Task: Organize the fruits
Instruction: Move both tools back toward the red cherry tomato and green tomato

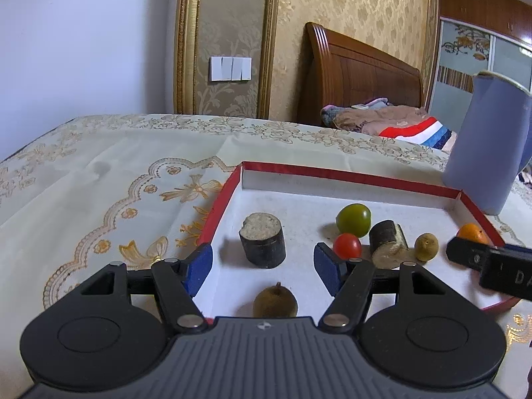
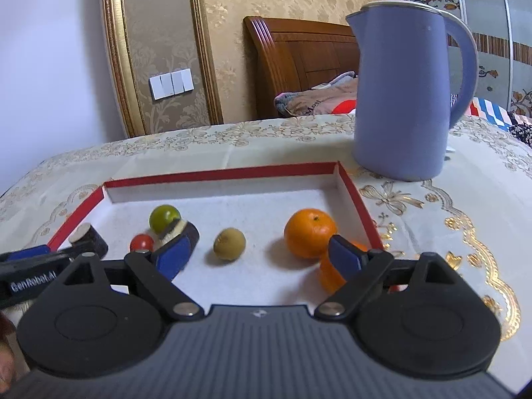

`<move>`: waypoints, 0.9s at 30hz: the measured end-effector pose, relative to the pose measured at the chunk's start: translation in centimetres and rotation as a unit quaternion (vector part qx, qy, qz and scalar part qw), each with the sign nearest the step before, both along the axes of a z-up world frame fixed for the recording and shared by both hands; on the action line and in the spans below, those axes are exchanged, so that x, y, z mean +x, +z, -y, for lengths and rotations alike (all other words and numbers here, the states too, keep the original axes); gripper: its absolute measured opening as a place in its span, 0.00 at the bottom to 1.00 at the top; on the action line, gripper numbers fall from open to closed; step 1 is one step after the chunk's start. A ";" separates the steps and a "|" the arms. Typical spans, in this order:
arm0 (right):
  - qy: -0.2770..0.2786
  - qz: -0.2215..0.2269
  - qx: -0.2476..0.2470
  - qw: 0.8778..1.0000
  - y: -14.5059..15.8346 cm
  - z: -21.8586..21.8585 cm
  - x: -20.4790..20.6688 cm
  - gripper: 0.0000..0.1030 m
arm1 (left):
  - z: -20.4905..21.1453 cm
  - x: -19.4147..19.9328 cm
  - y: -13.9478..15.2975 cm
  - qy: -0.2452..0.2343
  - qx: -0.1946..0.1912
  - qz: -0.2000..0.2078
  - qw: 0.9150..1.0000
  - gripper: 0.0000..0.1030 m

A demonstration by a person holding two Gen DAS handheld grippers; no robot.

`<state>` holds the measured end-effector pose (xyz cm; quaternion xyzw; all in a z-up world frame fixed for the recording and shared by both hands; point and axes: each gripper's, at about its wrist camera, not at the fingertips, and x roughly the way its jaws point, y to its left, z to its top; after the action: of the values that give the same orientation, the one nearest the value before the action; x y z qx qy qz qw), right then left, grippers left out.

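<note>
My left claw (image 1: 264, 262) is spread wide over the red-rimmed cardboard tray (image 1: 349, 174) with nothing between its blue pads, and my right claw (image 2: 259, 254) is equally wide and empty over the same tray (image 2: 219, 174). The tray is shallow, white and slightly fuzzy inside, and it sits on a bench under a glossy cream cloth (image 1: 109, 179) embroidered in gold. Inside the tray, all the fruit lies loose on the floor: a dark-barked sugarcane stub (image 1: 262, 241) with a pale fibrous cut top stands upright near the tray's left wall; a second stub (image 1: 387, 242) lies on its side near the middle, touching a smooth green round fruit (image 1: 353, 220) and close beside a shiny red cherry tomato (image 1: 346, 246). A dull brown, rough-skinned small fruit (image 2: 229, 243) rests near the tray's centre, another one (image 1: 275, 302) at its near edge. A dimpled orange mandarin (image 2: 310, 232) sits toward the tray's right wall, with another orange fruit (image 2: 327, 274) partly hidden behind my right claw's finger. A smooth lavender kettle (image 2: 399, 99) stands just beyond the tray's far right corner.
</note>
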<state>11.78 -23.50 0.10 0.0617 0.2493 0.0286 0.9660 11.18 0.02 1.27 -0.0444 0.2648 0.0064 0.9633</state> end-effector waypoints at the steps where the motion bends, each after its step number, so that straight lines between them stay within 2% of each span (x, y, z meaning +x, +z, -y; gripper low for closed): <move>1: -0.001 0.002 0.002 1.000 0.1 0.2 -0.3 0.87 | -0.1 -0.2 0.0 0.000 -0.002 0.001 1.000 0.65; 9: 0.010 0.005 0.036 0.999 0.0 2.9 -3.9 0.89 | -0.5 -2.9 0.2 -0.024 -0.022 0.000 0.999 0.65; 13: 0.006 0.012 0.051 0.999 -0.5 4.7 -6.0 0.93 | 0.6 -6.4 0.4 -0.052 0.009 0.028 0.998 0.65; 20: 0.002 0.026 0.059 0.998 -0.2 5.4 -6.8 0.93 | 0.9 -10.9 0.7 -0.121 -0.033 0.011 0.992 0.68; 22: 0.007 0.029 0.059 0.998 0.1 5.6 -7.1 0.93 | 1.7 -11.5 0.5 -0.137 -0.025 0.005 0.990 0.68; 25: 0.037 0.023 0.060 0.997 0.0 6.1 -8.1 0.93 | 3.1 -11.8 0.0 -0.151 0.007 -0.004 0.988 0.68; 27: 0.035 0.024 0.066 0.997 -0.3 6.6 -8.8 0.93 | 3.8 -11.9 -0.3 -0.156 0.024 -0.008 0.987 0.68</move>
<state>2.98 -30.13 -0.16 0.1155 0.2257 0.0802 0.9640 -0.69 -3.82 0.99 0.0204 0.2758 -0.1376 0.9511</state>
